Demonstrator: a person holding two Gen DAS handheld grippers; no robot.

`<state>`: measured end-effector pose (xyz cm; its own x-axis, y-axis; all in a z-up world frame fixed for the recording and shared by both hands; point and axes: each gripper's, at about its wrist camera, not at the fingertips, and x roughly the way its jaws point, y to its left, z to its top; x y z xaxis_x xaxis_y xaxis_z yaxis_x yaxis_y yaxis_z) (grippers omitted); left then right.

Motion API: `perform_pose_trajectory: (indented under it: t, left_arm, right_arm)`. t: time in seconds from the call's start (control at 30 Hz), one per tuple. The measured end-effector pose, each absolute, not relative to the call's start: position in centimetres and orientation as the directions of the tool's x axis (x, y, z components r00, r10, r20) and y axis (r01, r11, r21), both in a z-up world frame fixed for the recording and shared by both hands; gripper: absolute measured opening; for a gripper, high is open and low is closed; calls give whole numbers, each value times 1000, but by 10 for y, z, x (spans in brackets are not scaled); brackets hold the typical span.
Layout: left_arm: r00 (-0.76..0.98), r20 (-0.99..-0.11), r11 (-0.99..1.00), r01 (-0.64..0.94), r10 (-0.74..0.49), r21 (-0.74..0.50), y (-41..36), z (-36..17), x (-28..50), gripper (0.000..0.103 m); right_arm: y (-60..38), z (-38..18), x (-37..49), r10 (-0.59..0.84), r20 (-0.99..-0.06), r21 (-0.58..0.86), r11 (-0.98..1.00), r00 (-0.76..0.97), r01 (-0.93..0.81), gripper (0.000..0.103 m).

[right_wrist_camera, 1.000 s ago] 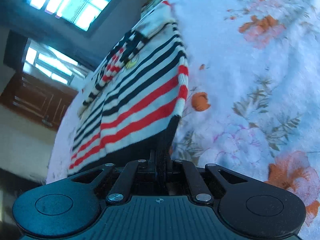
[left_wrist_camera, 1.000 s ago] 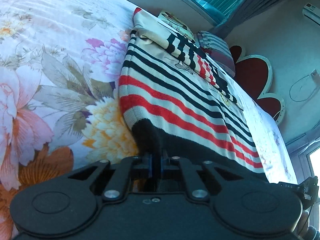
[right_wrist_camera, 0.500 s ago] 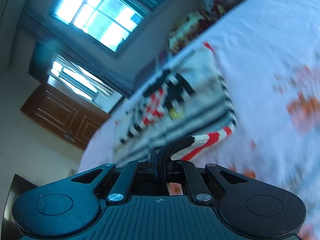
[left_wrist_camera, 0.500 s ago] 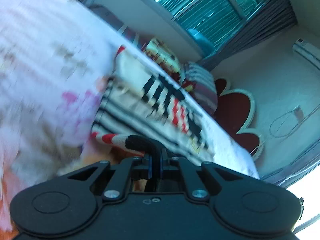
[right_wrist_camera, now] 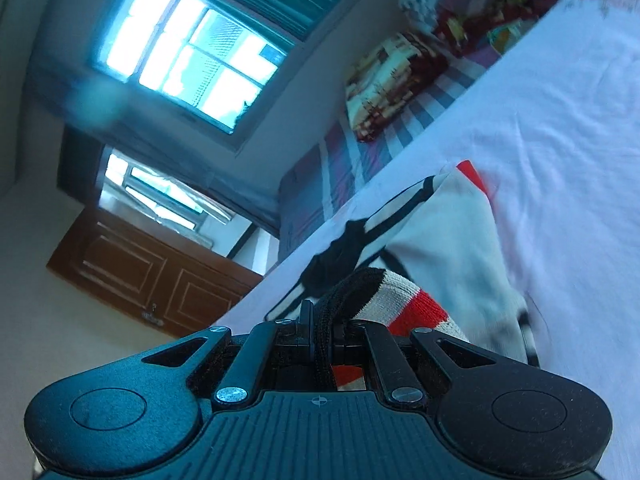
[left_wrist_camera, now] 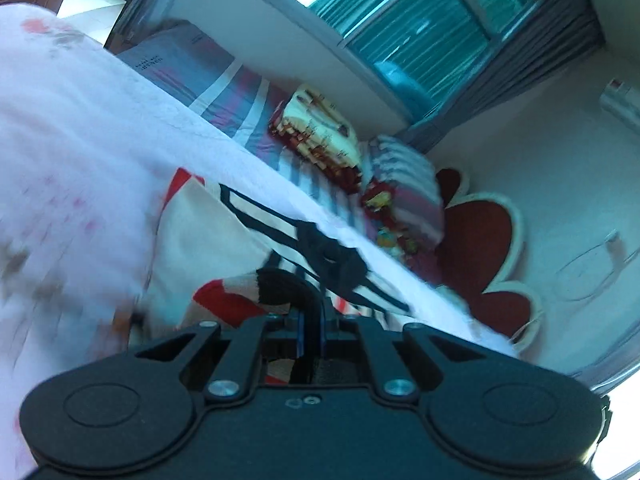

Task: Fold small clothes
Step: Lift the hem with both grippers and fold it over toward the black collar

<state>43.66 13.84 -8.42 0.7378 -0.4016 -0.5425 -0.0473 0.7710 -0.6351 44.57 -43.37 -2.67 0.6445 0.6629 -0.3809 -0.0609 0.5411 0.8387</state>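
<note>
On the white floral bedsheet [right_wrist_camera: 560,128] the small striped sweater [left_wrist_camera: 208,232] lies spread, its upper part with the black-and-white bands pointing away from both cameras toward the far edge of the bed. Its black-ribbed hem [right_wrist_camera: 352,284] is lifted off the sheet and doubled forward over the body, so the red and white stripes curl up right at the tool tips. The left gripper [left_wrist_camera: 311,312] has its jaws pressed together on one hem corner; the right gripper [right_wrist_camera: 318,320] is likewise clamped on the other, with the dark rib running between its fingers. Both sit at the near end of the garment, equally close to it, so neither hand has the advantage. The sweater's long axis runs straight ahead of the tongs, hem to collar, and I judge the fold turns on carrying the hem along that line until it meets the top edge. Beyond the bed sit folded blankets [left_wrist_camera: 320,132] and striped bedding [right_wrist_camera: 352,152] under the window [right_wrist_camera: 188,52].
</note>
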Motion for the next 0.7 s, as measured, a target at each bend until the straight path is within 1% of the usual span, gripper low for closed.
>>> perform_pose_trajectory:
  t: [0.13, 0.3, 0.33, 0.37, 0.4, 0.43, 0.47, 0.5, 0.53, 0.6, 0.63, 0.67, 0.7]
  left_arm:
    - [703, -596, 800, -63, -388, -596, 134, -109, 488, 6]
    - [672, -629, 812, -70, -391, -579, 139, -129, 529, 7]
    - [665, -636, 813, -72, -393, -578, 139, -133, 536, 12]
    - [665, -632, 805, -77, -398, -588, 141, -137, 542, 18]
    - [671, -619, 792, -77, -408, -606, 142, -141, 546, 22]
    - [685, -608, 785, -83, -402, -613, 144, -143, 548, 40]
    - [703, -600, 788, -91, -382, -609, 145, -143, 550, 63]
    - [734, -582, 794, -98, -349, -599, 146, -142, 550, 72]
    - [763, -558, 796, -97, -326, -598, 147, -139, 548, 80]
    - [775, -542, 801, -79, -326, -594, 149, -134, 547, 73]
    - [769, -551, 822, -60, -324, -567, 147, -132, 548, 67]
    - [760, -570, 851, -43, -312, -523, 144, -130, 550, 60]
    - [750, -591, 882, -24, -296, -472, 140, -128, 551, 59]
  right_arm:
    - [-435, -62, 499, 678, -399, 852, 522, 617, -22, 4]
    - [-433, -92, 541, 702, -413, 861, 508, 580, -1, 4]
    - [-432, -97, 549, 701, -419, 858, 513, 576, -1, 5]
    - [-431, -101, 556, 694, -424, 854, 521, 583, 1, 8]
    - [-432, -104, 561, 682, -421, 849, 528, 598, -3, 23]
    - [-434, -106, 565, 663, -418, 844, 536, 621, -4, 37]
    - [-435, -107, 567, 634, -415, 836, 549, 652, -2, 65]
    - [-438, -105, 567, 607, -405, 827, 562, 683, -9, 73]
    - [-440, -105, 568, 594, -395, 822, 568, 701, -19, 73]
    - [-441, -101, 568, 598, -390, 813, 581, 700, -43, 73]
    - [-440, -98, 566, 599, -393, 799, 598, 697, -64, 72]
    - [-439, -95, 564, 597, -402, 776, 625, 694, -88, 62]
    - [-434, -92, 561, 593, -418, 749, 654, 688, -109, 55]
